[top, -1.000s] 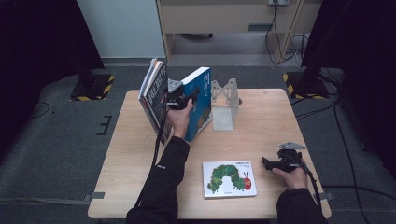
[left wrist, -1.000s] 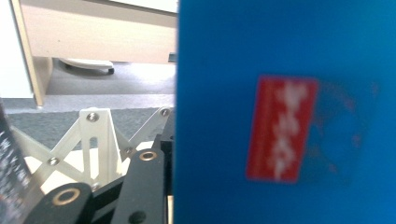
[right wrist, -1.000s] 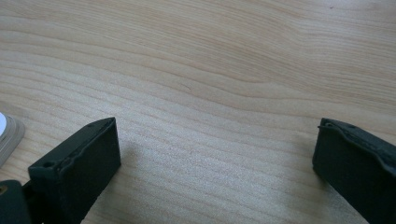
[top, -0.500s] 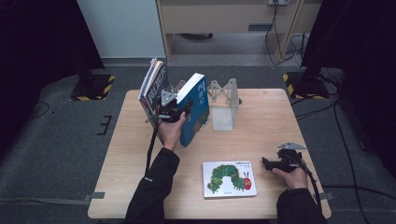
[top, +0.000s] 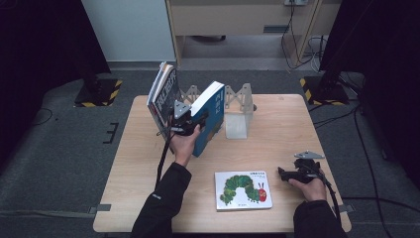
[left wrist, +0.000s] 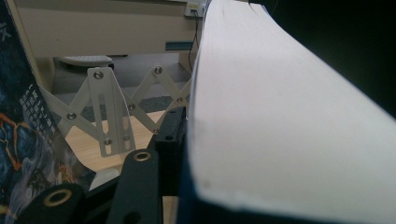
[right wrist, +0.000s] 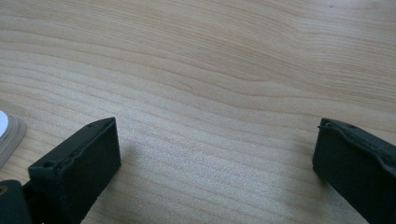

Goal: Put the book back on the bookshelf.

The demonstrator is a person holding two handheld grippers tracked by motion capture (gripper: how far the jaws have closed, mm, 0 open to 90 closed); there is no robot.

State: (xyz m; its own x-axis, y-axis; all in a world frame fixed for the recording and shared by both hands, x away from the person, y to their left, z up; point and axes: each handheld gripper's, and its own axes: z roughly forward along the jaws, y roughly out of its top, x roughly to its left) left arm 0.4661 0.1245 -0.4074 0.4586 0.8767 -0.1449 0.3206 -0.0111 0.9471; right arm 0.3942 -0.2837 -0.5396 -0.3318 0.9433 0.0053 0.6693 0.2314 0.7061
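Note:
A thick blue book point(top: 212, 111) stands tilted on the wooden table point(top: 277, 129), just right of a dark-covered book point(top: 163, 94) that leans at the rack's left end. My left gripper point(top: 195, 120) is at the blue book's lower spine. Its jaws have just been opening slightly, with the book still between them. In the left gripper view one black finger point(left wrist: 140, 179) lies against the book's white page edge point(left wrist: 280, 121), and the other is hidden behind it. My right gripper point(top: 285, 173) point(right wrist: 215, 158) rests open on bare wood at the near right.
A white folding book rack point(top: 237, 101) point(left wrist: 107, 112) stands at the table's far middle. A caterpillar picture book point(top: 242, 191) lies flat near the front edge, left of the right gripper. Cabinets and black stands surround the table.
The left hand and the blue book have shifted a little toward the near side and left, closer to the dark book. The right gripper has stayed still.

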